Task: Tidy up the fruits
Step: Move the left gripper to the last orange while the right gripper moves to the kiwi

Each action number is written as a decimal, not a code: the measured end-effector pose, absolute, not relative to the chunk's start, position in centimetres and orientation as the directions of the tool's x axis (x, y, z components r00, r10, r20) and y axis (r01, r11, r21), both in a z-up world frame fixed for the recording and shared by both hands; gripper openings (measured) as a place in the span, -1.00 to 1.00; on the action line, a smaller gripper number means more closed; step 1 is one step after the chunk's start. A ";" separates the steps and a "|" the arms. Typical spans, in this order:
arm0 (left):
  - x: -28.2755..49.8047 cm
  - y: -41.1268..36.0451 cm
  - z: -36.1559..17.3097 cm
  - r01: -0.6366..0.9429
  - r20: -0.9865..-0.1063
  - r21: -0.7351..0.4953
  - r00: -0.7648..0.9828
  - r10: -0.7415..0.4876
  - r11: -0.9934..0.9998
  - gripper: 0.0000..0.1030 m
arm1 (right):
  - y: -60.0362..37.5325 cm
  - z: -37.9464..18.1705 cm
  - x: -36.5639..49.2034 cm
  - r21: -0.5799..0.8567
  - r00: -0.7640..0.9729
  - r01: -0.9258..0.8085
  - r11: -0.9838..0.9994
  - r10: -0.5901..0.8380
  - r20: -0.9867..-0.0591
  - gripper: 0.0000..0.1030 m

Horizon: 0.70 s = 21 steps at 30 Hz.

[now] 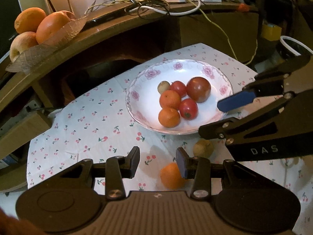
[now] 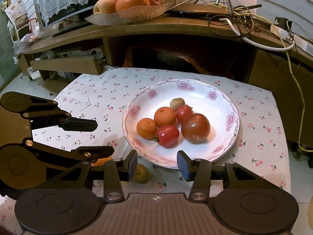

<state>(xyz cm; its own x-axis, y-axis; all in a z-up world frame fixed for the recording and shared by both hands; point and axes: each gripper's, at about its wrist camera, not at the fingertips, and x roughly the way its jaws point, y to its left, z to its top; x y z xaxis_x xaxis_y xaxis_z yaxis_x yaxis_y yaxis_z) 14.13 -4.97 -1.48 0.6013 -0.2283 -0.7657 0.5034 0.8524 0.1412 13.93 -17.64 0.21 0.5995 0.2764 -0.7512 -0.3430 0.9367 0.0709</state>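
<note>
While both grippers' fingers stand open and empty, a flowered plate [image 2: 230,105] holds tomatoes [image 2: 195,127] and oranges [image 2: 165,116]; another orange [image 1: 171,176] and a kiwi [image 2: 141,173] lie on the cherry-print cloth [image 2: 93,98]; a glass dish [image 2: 129,15] of fruit sits on the desk [image 2: 156,29].

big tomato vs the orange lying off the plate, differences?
The big tomato is dark red with a smooth glossy skin; the loose orange is bright orange and matte. The tomato sits in the plate among other fruit; the orange lies on the cloth, partly behind the left gripper. Both are round and not gripped.
</note>
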 end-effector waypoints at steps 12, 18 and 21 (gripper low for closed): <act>13.1 -3.8 -2.4 0.549 -0.770 0.112 0.575 -0.277 0.828 0.10 | -17.6 0.6 12.5 0.089 0.571 -0.376 0.922 0.306 -0.761 0.01; 12.5 -4.5 -3.0 0.584 -0.786 0.109 0.547 -0.290 0.805 0.10 | -17.5 -0.4 12.3 0.092 0.541 -0.388 0.917 0.307 -0.783 0.01; 12.1 -4.8 -3.6 0.598 -0.797 0.123 0.535 -0.280 0.792 0.10 | -17.6 -0.7 12.4 0.108 0.533 -0.381 0.918 0.313 -0.786 0.01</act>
